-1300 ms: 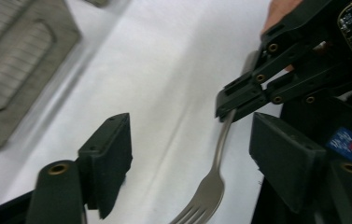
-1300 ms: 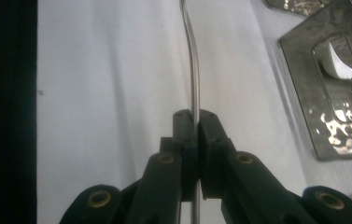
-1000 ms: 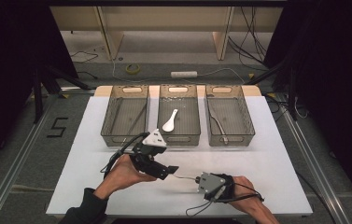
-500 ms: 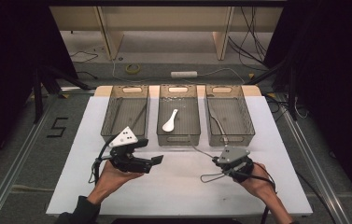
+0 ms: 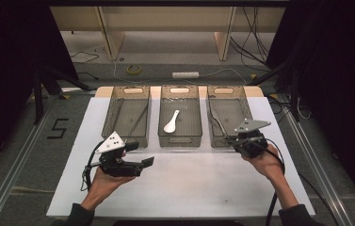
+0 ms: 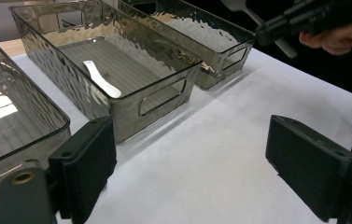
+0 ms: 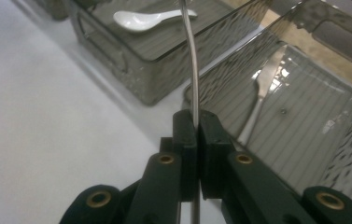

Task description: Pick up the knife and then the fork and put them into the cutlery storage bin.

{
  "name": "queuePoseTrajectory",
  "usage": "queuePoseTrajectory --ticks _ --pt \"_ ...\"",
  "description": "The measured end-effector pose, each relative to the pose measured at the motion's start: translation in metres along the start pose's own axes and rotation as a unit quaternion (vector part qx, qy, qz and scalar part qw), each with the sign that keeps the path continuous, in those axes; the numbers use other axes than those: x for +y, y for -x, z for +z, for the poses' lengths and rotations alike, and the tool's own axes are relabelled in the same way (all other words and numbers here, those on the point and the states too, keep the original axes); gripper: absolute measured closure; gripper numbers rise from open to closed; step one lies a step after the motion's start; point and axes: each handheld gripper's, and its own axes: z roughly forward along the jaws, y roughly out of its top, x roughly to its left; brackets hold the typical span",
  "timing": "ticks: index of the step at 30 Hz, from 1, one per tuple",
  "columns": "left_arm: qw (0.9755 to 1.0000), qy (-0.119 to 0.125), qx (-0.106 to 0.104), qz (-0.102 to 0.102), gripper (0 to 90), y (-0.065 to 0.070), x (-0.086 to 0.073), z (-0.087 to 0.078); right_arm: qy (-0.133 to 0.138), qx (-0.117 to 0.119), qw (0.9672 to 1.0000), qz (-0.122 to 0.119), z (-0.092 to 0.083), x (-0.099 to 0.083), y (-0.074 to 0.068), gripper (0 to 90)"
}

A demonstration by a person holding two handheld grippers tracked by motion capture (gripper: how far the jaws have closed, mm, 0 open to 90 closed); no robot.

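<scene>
On the near part of a white table, a person holds a gripper in each hand. The left gripper sits near the table's left side, lying roughly level and pointing right. Its jaws have just been opening and now stand wide apart with nothing between them; the left gripper view shows bare white tabletop in the gap.

The right gripper is at the right, at the near end of the right bin. Its jaws are pressed together on a thin metal utensil, pinched by the handle. The handle rises in a slight curve from between the pads; its far end runs out of the right gripper view, so I cannot tell which kind of utensil it is.

Farther back, three clear grey bins stand side by side. The left bin holds long dark pieces, too dim to name. The middle bin holds a white spoon. The right bin holds a metal fork, lying flat.
</scene>
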Motion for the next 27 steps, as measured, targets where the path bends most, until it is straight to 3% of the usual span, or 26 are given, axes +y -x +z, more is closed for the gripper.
queuePoseTrajectory --ticks 15,27 --pt "0.9999 0.001 0.012 0.008 15.8 -0.001 -0.007 -0.004 -0.007 -0.016 0.9974 0.07 0.018 0.035 0.046 87.6" --pt "0.9998 0.006 0.016 0.01 15.8 -0.001 -0.009 -0.01 -0.033 -0.041 0.9913 0.12 0.047 0.043 0.072 87.5"
